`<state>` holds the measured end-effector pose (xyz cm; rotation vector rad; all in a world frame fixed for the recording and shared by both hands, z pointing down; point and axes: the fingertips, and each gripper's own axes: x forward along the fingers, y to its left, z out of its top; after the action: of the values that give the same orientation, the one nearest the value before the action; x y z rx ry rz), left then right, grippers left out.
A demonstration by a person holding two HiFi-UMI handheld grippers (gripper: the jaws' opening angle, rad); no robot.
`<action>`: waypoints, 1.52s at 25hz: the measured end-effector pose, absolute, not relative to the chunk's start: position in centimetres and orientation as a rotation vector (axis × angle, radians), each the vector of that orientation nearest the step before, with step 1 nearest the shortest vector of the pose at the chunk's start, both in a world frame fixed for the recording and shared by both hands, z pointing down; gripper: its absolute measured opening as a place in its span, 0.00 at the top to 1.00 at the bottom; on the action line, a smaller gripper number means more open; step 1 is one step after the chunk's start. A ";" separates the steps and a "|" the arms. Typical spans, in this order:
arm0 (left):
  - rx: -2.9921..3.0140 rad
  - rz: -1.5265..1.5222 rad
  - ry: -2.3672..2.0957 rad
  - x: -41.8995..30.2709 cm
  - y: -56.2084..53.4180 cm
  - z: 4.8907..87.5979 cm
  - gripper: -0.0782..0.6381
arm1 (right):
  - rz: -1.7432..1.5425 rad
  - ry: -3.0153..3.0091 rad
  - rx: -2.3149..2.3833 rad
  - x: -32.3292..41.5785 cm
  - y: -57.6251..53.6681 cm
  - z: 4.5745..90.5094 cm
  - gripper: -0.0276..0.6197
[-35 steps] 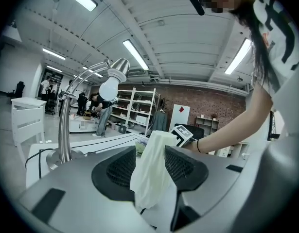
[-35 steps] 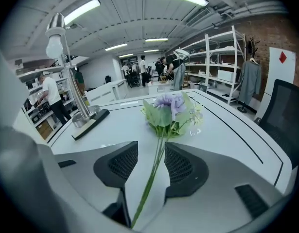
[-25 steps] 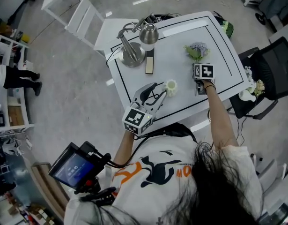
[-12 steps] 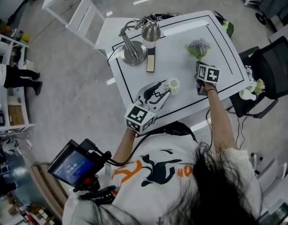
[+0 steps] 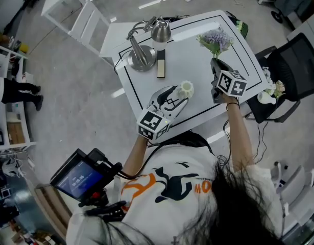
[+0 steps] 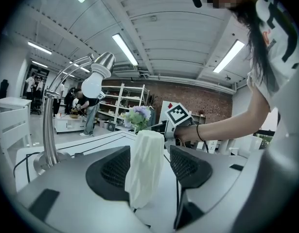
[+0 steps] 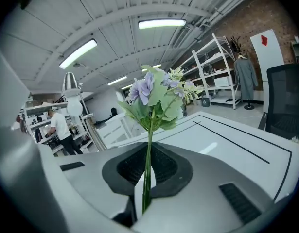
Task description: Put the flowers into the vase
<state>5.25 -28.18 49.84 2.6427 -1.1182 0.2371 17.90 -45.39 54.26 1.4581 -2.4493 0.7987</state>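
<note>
Right claw (image 7: 147, 178) clamps the flowers (image 7: 154, 96), stem upright, blooms pointing up.

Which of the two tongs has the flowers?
The right tongs, shut on the green stem of the purple flowers. The left tongs are opening, with the white vase standing between them.

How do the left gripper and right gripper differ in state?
The jaws of the left gripper are opening; those of the right gripper are shut. The left gripper has the white vase standing between its jaws; the right gripper pinches the stem of the flowers. Both carry marker cubes.
</note>
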 end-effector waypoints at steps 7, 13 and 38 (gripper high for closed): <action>2.687 0.234 -1.091 5.8 -29.0 49.3 0.54 | 0.735 -2.704 1.448 15.3 -42.3 46.0 0.93; 2.721 0.230 -1.057 6.1 -30.0 48.6 0.54 | 0.619 -2.834 1.455 13.8 -40.3 40.2 0.93; 2.750 0.276 -1.061 6.3 -31.0 50.6 0.55 | 0.231 -3.322 1.319 7.8 -35.6 31.7 0.93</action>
<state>6.27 -31.00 50.56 2.7503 -1.0613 0.2757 7.78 -35.58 31.67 1.3193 -3.3220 0.2314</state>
